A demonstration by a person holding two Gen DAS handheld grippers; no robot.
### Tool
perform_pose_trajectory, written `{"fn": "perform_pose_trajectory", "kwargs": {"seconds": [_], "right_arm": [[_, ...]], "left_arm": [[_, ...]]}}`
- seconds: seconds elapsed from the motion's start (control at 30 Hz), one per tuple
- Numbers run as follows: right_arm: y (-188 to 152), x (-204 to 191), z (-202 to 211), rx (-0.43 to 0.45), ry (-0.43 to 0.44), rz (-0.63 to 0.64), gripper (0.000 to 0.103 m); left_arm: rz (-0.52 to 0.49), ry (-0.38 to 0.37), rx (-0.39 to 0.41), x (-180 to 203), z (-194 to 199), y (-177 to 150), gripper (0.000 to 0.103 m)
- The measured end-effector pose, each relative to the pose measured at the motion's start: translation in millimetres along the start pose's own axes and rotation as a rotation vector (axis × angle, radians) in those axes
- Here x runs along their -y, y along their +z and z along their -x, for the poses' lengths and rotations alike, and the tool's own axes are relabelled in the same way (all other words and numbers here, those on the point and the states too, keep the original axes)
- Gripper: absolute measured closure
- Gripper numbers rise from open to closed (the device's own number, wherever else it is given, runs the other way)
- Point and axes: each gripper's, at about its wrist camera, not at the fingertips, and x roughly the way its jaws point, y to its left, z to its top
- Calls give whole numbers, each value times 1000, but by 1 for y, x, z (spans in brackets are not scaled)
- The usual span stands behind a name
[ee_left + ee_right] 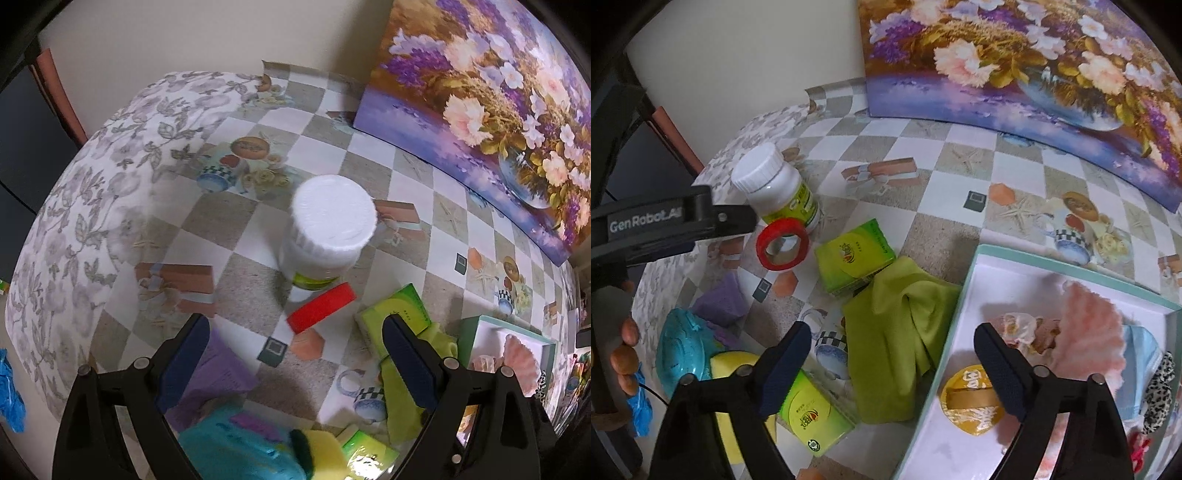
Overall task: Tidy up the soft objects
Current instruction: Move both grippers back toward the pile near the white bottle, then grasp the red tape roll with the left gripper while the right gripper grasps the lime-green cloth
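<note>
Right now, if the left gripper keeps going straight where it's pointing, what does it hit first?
Most likely the red tape roll, which lies ahead between the open fingers of the left gripper, with the white bottle just behind it. Depth is hard to judge through the fisheye.

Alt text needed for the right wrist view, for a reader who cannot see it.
The open right hand-held gripper hovers over a green cloth beside a shallow box holding a pink fluffy item. Green tissue packs lie on the checkered tablecloth.
</note>
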Motion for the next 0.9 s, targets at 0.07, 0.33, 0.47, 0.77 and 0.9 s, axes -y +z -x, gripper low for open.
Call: {"fn": "perform_pose_trajectory", "kwargs": {"seconds": [0.07,0.33,0.47,0.77,0.9], "right_arm": [[2,-1,-4,-5,4,7,20],[7,0,-20,-25,19,9,37],[9,-1,-24,-30,27,12,39],[10,1,-33,-54,13,12,53],[10,2,-33,-56,16,8,53]], "left_arm": [[-15,4,-3,6,-5,1,8],[-54,22,-28,18,-27,4,17],[-47,25,-41,18,-38,5,18],[1,9,-26,16,-49,6,22],[32,-4,-32,12,-55,6,25]]}}
